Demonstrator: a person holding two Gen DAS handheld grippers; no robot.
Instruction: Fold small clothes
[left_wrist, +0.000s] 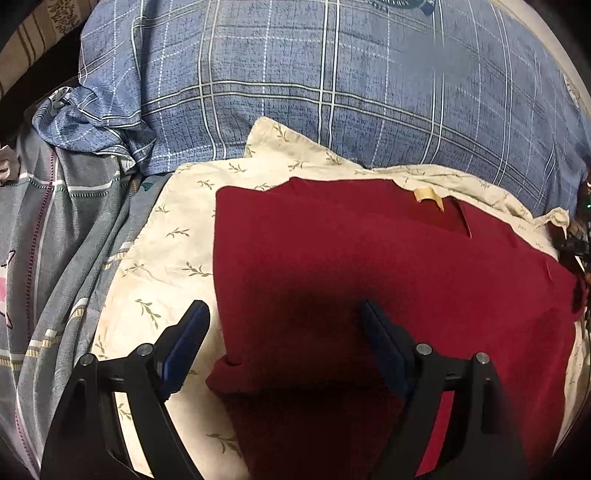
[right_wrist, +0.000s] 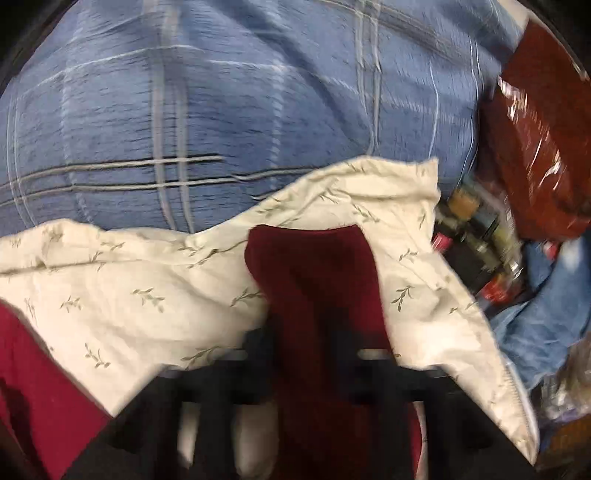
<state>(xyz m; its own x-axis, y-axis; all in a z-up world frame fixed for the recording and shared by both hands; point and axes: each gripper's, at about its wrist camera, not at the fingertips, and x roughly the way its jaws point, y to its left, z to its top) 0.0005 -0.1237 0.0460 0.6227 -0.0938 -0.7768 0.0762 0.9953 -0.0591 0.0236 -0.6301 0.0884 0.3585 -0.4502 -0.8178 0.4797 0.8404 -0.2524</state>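
Observation:
A dark red garment (left_wrist: 369, 266) lies spread flat on a cream leaf-print cloth (left_wrist: 177, 236), with a tan label (left_wrist: 424, 194) at its far edge. My left gripper (left_wrist: 286, 332) hovers over the garment's near left corner. It stands open, its blue pads (left_wrist: 192, 332) wide apart and pressing on nothing. In the blurred right wrist view, a strip of the red garment (right_wrist: 314, 266) runs up from between the dark fingers of my right gripper (right_wrist: 314, 332), which is shut on it. Another part of the red garment (right_wrist: 33, 369) shows at the lower left.
A large blue plaid pillow (left_wrist: 314, 92) lies just behind the cream cloth. Grey striped bedding (left_wrist: 55, 240) is bunched on the left. Beyond the cloth's right edge sit several bottles (right_wrist: 476, 236), a red plastic-wrapped packet (right_wrist: 535, 147) and blue fabric (right_wrist: 546, 314).

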